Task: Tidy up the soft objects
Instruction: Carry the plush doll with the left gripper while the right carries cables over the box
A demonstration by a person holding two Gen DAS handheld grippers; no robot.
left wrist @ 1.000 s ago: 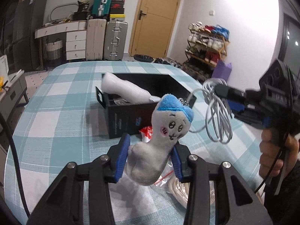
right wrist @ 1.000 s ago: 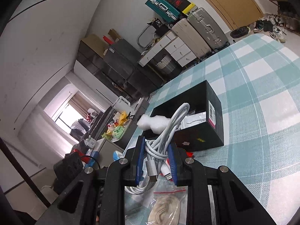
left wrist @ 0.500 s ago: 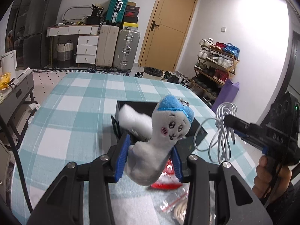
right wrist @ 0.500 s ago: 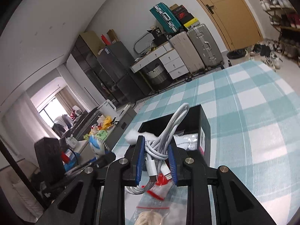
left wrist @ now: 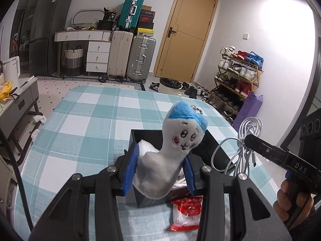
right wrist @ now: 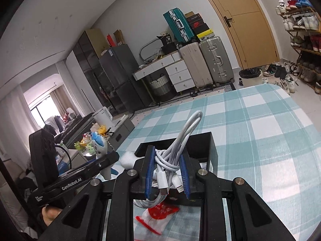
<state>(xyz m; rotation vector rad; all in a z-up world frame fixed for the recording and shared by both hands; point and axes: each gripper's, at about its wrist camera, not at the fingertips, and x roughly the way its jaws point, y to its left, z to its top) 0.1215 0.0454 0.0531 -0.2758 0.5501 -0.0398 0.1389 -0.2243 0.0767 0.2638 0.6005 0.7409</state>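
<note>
- Left gripper [left wrist: 160, 166] clamps the plush toy [left wrist: 170, 150], long axis upright, head leaning toward 1 o'clock.
- Right gripper [right wrist: 166, 172] pinches the coiled cable [right wrist: 176, 152], loop toward 12, above the black box [right wrist: 210, 150].

Both tongs are matte black with blue ribbed pads [left wrist: 131, 167] and silver screws. The left tongs [right wrist: 76, 178] read "GenRobot.AI", the right tongs [left wrist: 280, 156] "DAS"; bare fingers [left wrist: 289, 202] wrap the right handle.
</note>
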